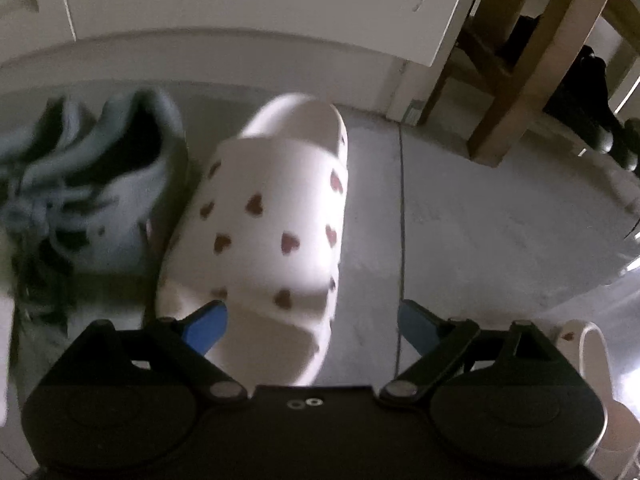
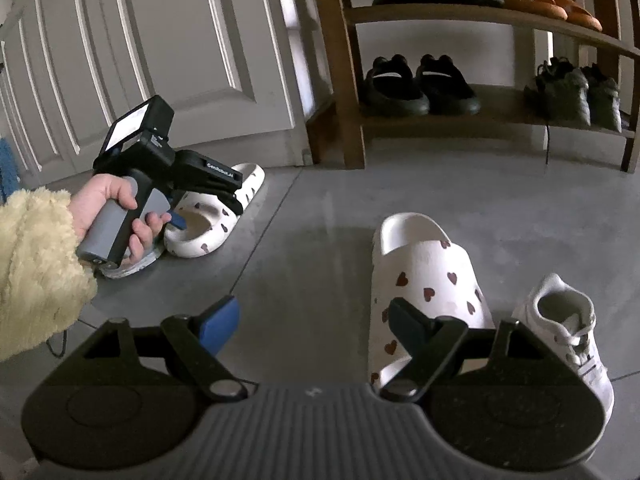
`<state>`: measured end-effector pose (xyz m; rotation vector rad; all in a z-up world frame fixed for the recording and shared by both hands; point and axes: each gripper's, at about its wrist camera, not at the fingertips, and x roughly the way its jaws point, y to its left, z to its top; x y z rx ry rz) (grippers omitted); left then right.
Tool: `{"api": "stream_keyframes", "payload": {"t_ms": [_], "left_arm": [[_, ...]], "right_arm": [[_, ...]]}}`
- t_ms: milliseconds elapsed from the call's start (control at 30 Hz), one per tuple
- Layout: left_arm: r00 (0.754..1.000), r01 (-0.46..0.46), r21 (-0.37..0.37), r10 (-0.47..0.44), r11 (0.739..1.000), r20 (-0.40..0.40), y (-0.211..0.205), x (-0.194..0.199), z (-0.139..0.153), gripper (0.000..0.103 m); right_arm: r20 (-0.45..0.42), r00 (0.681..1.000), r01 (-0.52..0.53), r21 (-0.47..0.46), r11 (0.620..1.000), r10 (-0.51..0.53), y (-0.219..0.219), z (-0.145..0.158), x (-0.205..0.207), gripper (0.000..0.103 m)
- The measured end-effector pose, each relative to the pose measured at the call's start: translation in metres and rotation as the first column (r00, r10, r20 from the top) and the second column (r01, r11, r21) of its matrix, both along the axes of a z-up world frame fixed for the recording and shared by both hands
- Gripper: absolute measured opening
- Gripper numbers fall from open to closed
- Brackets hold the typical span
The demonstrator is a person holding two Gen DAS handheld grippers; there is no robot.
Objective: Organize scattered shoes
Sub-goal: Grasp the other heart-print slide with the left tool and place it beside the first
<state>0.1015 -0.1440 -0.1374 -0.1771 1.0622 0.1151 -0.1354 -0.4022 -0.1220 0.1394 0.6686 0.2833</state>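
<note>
Now my left gripper (image 1: 310, 322) straddles the white foam slide with red hearts (image 1: 264, 216), jaws spread, gripping nothing, ready to clamp; its twin slide (image 2: 424, 292) lies by my right gripper (image 2: 316, 320), likewise agape.

Two wrist fisheyes low over a grey floor, both facing a white panelled door.

The left wrist view looks steeply down, close over a heart-print slide (image 1: 276, 216) that fills its middle, with a grey sneaker (image 1: 92, 184) just to its left and the door base far behind. The right wrist view sits further back, tilted less steeply, and takes in the shoe rack (image 2: 460, 120) at far right. It shares that same slide (image 2: 216, 212) at far left, the left gripper (image 2: 176, 216) over it, and the rack's leg (image 1: 516, 80).
</note>
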Motion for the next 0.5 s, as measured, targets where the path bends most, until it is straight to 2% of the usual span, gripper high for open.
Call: {"api": "stream_keyframes", "payload": {"t_ms": [133,200,233,267,300,333,500], "left_arm": [[0.999,-0.019,0.011,0.019,1.000,0.032,0.001,-0.004,-0.002,0.089],[0.998,-0.023,0.030,0.021,0.999,0.060,-0.001,-0.008,-0.001,0.082],[0.997,-0.023,0.042,0.019,0.999,0.074,-0.002,-0.010,0.000,0.071],[0.996,-0.015,0.051,0.011,0.999,0.090,-0.003,-0.013,0.001,0.035],[0.995,-0.009,0.030,0.006,1.000,0.096,-0.003,-0.013,0.001,0.020],[0.995,-0.003,0.001,0.003,1.000,0.100,-0.002,-0.012,0.001,0.015],[0.983,0.064,0.046,-0.070,0.997,0.170,-0.011,-0.017,0.007,0.010]], "right_arm": [[-0.014,1.000,0.004,0.012,1.000,-0.004,0.000,-0.001,0.000,0.084],[-0.015,1.000,-0.002,0.009,1.000,0.002,0.001,-0.001,-0.001,0.084],[-0.016,1.000,-0.006,0.007,1.000,0.006,0.002,-0.001,-0.001,0.084],[-0.018,1.000,-0.008,0.006,1.000,0.008,0.002,-0.002,-0.001,0.084],[-0.022,1.000,-0.008,0.007,1.000,0.008,0.002,-0.002,-0.002,0.084],[-0.027,1.000,-0.007,0.008,1.000,0.007,0.002,-0.002,-0.002,0.084],[-0.039,0.999,-0.001,0.018,1.000,0.001,0.000,-0.001,-0.002,0.084]]}}
